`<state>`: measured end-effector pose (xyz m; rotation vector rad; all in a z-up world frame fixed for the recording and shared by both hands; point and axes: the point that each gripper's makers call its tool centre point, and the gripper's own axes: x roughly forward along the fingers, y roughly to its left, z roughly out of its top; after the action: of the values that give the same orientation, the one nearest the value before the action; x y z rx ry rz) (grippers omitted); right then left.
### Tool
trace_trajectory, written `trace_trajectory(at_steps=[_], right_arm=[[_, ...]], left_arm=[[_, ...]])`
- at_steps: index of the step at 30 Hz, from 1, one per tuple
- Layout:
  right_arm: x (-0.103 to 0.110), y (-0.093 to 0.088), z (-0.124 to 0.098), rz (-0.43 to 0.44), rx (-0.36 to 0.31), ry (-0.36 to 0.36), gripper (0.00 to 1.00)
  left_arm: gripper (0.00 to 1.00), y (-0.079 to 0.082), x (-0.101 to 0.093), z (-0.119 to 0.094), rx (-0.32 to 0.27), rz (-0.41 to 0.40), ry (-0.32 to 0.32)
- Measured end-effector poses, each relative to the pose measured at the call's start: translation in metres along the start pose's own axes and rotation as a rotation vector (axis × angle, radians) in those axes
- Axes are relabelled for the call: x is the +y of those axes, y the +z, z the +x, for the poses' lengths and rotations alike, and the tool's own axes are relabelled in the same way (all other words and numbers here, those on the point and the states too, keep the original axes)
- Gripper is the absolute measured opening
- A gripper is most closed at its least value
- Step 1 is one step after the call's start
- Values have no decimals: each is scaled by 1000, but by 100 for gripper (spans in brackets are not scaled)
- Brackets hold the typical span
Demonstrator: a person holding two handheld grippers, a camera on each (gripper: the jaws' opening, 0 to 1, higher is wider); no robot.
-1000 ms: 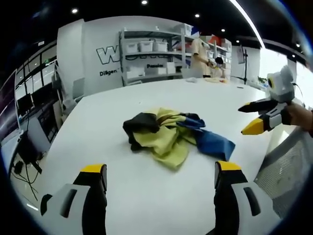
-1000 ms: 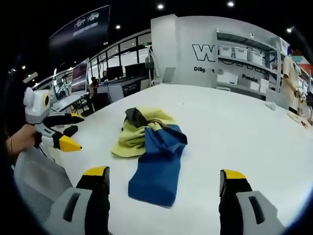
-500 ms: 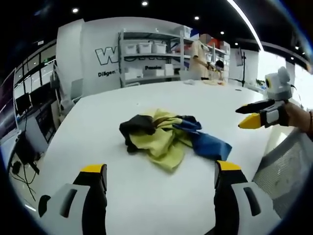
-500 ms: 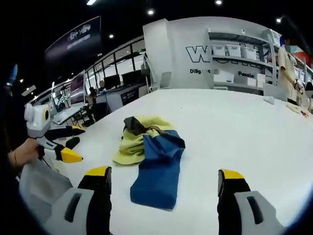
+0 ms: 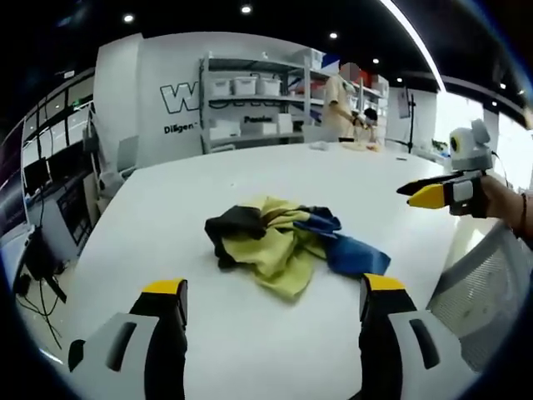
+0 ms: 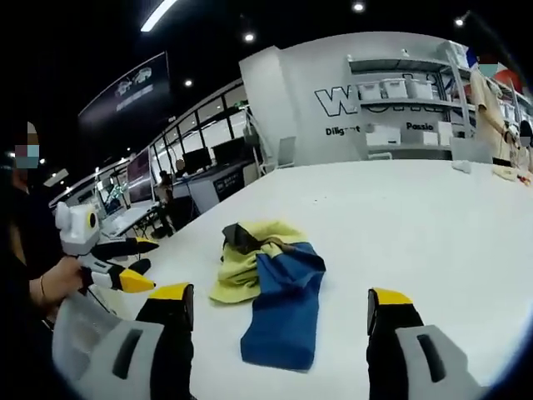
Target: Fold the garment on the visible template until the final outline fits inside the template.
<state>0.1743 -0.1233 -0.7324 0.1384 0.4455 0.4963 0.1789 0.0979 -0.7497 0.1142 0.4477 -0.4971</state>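
Note:
A crumpled garment in yellow, blue and black lies in a heap on the white table. Its blue part trails toward the right gripper view, with the yellow and black bunch behind it. My left gripper hovers open just short of the heap, touching nothing. My right gripper is open too, above the table near the blue end. Each one appears in the other's view, held by a hand: the right gripper off to the right, the left gripper off to the left.
A grey mesh chair back stands at the table's near edge. Shelves with white bins line the back wall, and a person stands by them. Desks with monitors lie beyond the table's left side.
Both cameras have shifted a little. In the left gripper view the right gripper sits higher than before. The garment has kept its place and shape.

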Motion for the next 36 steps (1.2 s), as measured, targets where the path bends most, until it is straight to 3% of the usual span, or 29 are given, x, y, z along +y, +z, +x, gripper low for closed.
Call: trace_trajectory(at_steps=[6, 11, 15, 18, 20, 23, 24, 28, 33, 36], right_arm=[[-4, 33, 4, -33, -43, 17, 82], [-10, 61, 15, -35, -54, 53, 81], [-20, 69, 25, -46, -41, 56, 81], [-29, 63, 36, -37, -31, 39, 81], [-32, 48, 48, -34, 17, 41, 79], [-32, 39, 59, -17, 42, 47, 75], [-31, 36, 65, 3, 49, 49, 74], [-30, 26, 80, 27, 67, 53, 70], [-37, 6, 95, 9, 118, 43, 62], [-48, -7, 107, -46, 161, 16, 58]], left_arm=[[85, 33, 23, 9, -14, 80, -1], [84, 50, 46, 24, -5, 74, 12], [85, 59, 62, 35, -14, 74, 38], [83, 62, 73, 50, -11, 50, 28], [84, 61, 78, 61, 5, 47, 17], [83, 57, 86, 70, 20, 43, 17], [82, 53, 89, 75, 45, -2, 2], [82, 51, 97, 90, 26, -43, -26], [78, 39, 101, 114, 65, 17, -61], [69, 33, 93, 126, 75, 42, -121]])
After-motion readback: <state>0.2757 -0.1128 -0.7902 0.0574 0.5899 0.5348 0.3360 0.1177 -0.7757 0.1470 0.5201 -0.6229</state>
